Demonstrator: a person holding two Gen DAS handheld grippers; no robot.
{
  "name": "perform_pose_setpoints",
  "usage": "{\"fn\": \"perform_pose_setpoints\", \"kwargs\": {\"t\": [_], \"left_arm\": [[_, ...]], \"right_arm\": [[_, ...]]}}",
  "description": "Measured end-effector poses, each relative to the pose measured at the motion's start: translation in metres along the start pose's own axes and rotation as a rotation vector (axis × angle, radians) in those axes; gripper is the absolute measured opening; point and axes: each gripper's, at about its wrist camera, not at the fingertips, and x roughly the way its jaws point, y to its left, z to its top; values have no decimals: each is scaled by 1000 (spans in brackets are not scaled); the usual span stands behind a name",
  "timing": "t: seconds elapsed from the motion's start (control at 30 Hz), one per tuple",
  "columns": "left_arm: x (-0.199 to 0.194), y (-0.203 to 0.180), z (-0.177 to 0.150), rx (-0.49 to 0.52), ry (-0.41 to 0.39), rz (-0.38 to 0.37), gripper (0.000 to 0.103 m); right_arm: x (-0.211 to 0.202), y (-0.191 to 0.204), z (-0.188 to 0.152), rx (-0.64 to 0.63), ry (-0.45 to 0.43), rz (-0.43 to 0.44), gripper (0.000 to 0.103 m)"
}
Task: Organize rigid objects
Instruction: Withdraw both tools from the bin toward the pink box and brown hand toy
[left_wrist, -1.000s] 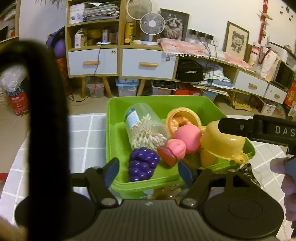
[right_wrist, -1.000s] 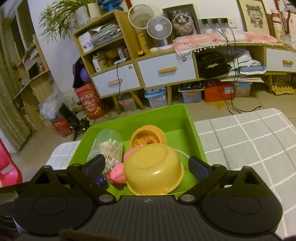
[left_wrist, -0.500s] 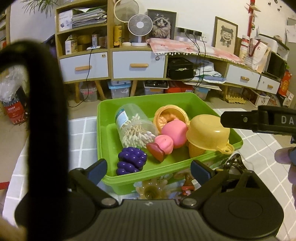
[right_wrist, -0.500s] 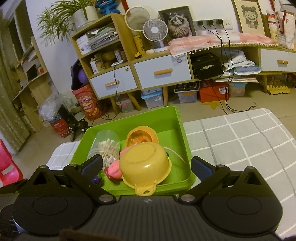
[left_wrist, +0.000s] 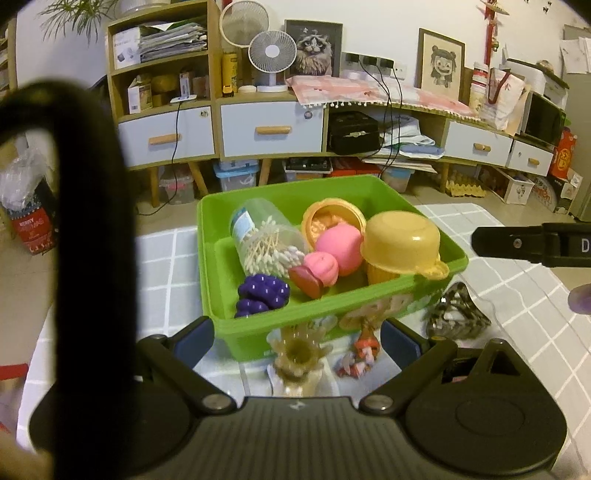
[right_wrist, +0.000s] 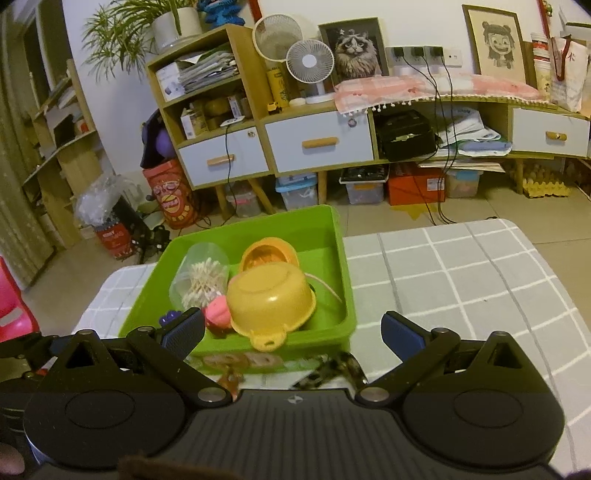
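So the purple grapes sat in the green bin's near corner on the checked cloth, beside the cotton-swab jar. Your left gripper had just spread wide, nothing between its jaws, farther from the bin than before. Right gripper gaped empty too.

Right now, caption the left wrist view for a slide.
Open left hand-held gripper before a green bin of toys, yellow bowl upturned inside.

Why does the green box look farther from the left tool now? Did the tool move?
Yes. The left tool backed away from the green box, which sits higher up its view, uncovering table toys; its jaws have just been opening, empty.
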Motion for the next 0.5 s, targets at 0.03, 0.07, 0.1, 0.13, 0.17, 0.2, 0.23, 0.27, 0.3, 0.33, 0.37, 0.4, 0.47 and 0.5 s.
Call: {"fn": "perform_pose_setpoints", "kwargs": {"t": [0.03,0.07,0.1,0.13,0.17,0.2,0.23,0.27,0.3,0.33,0.37,0.4,0.47,0.5], "left_arm": [[-1,0,-2,1,4,3,77],[-3,0,-5,5,7,8,77],[-4,0,-7,11,9,10,77],[-6,0,-10,16,11,13,77],[-7,0,-12,20,15,14,77],[-8,0,-15,23,20,13,77],[-10,1,-17,25,23,10,77],[-12,1,-19,27,25,7,77],[-14,1,-21,30,25,5,77],[-16,1,-23,35,25,2,77],[-18,0,-26,40,25,0,77],[-20,0,-29,46,28,-1,77],[-23,-1,-33,55,34,-10,77],[-25,-2,-36,57,36,-15,77]], "right_arm": [[-2,-1,-2,-6,-3,-9,100],[-5,-2,-4,-12,-4,-16,100],[-6,-4,-5,-15,-3,-20,100],[-8,-4,-7,-20,-2,-24,100],[-10,-5,-8,-26,0,-27,100],[-12,-6,-10,-34,3,-28,100],[-13,-6,-12,-42,5,-31,100],[-14,-6,-15,-50,9,-34,100],[-16,-7,-17,-58,14,-35,100],[-17,-7,-19,-64,18,-38,100],[-18,-8,-22,-67,22,-41,100],[-19,-8,-24,-68,27,-43,100],[-22,-8,-28,-63,36,-35,100],[-24,-8,-30,-60,41,-29,100]]}}
